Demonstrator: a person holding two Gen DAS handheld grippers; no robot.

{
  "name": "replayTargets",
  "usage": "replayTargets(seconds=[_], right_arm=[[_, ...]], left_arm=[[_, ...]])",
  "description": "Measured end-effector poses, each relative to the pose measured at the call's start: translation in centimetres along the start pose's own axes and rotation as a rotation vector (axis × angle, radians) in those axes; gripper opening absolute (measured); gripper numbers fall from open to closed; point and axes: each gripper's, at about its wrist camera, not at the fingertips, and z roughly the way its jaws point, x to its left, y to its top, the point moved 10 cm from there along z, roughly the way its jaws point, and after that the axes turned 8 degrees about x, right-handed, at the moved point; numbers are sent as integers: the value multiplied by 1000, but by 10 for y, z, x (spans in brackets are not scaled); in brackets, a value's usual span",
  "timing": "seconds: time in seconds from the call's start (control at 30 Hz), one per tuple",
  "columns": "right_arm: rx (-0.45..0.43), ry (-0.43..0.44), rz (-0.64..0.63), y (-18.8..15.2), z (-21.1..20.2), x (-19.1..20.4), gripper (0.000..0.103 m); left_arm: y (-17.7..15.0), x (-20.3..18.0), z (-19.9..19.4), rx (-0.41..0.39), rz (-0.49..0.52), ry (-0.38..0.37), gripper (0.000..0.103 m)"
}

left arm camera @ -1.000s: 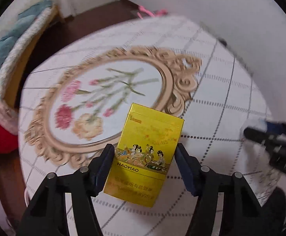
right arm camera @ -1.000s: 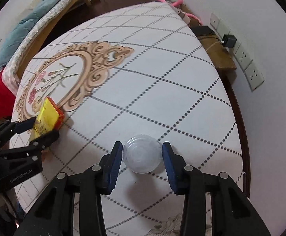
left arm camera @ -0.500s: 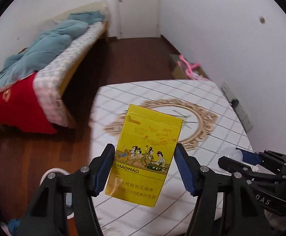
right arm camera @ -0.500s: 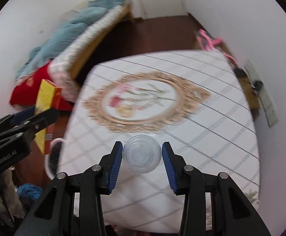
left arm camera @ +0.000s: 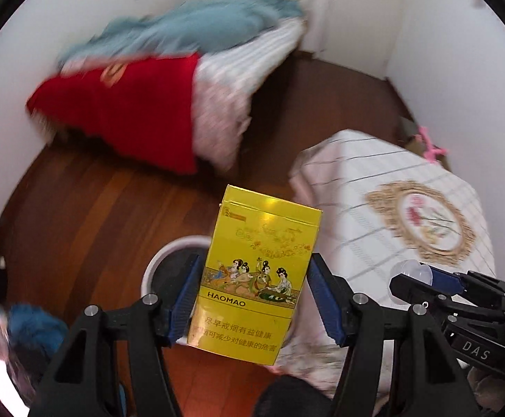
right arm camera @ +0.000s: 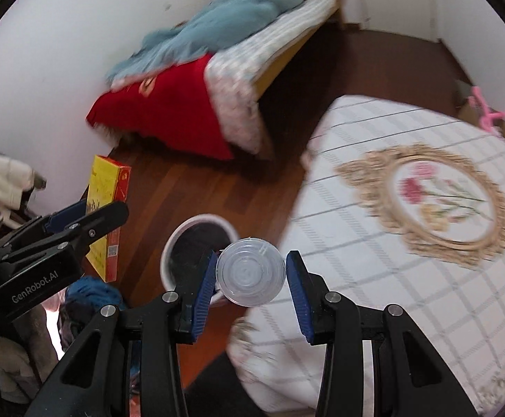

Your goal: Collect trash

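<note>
My left gripper is shut on a yellow cigarette pack, held upright in the air over a white-rimmed trash bin on the wooden floor. My right gripper is shut on a clear plastic cup, seen bottom-on, just right of the same trash bin. In the right wrist view the left gripper shows at the left with the yellow pack in it. In the left wrist view the right gripper shows at the right with the clear cup.
A table with a white checked cloth and a gold floral medallion stands to the right. A bed with a red cover and blue blanket lies beyond the bin. Blue cloth lies on the floor near the bin. White walls close the room.
Both grippers have swung away from the tabletop to the left, out over the floor and the trash bin, rolling as they went. Each keeps its hold on its object.
</note>
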Motion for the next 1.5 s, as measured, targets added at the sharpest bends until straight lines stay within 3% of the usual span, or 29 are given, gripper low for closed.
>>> replayTargets(seconds=[0.2, 0.43, 0.83, 0.87, 0.93, 0.97, 1.0, 1.03, 1.07, 1.13, 1.17, 1.2, 1.27, 1.5], right_arm=[[134, 3, -38, 5, 103, 42, 43], [291, -17, -41, 3, 214, 55, 43], [424, -56, -75, 6, 317, 53, 43], [426, -52, -73, 6, 320, 53, 43], [425, -37, -69, 7, 325, 55, 44], [424, -29, -71, 7, 327, 57, 44], [422, -20, -76, 8, 327, 59, 48], [416, -14, -80, 9, 327, 60, 53], [406, -1, -83, 10, 325, 62, 64], [397, 2, -94, 9, 319, 66, 68], [394, 0, -97, 9, 315, 66, 74], [388, -1, -98, 9, 310, 67, 88], [375, 7, -103, 8, 299, 69, 102], [340, -53, -137, -5, 241, 74, 103]], left_arm=[[-19, 79, 86, 154, -182, -60, 58], [-37, 121, 167, 294, -292, -81, 58], [-49, 146, 207, 370, -333, -62, 60], [-48, 148, 207, 367, -332, -54, 62], [-50, 155, 201, 360, -335, -23, 79], [-50, 158, 202, 360, -336, -12, 95], [-51, 163, 198, 353, -340, 6, 99], [-52, 166, 193, 343, -344, 22, 99], [-53, 169, 191, 339, -344, 34, 99], [-56, 175, 178, 319, -349, 66, 99], [-57, 176, 174, 312, -349, 73, 99], [-60, 176, 165, 303, -345, 84, 99], [-64, 175, 154, 289, -340, 105, 100], [-77, 164, 97, 223, -322, 164, 101]])
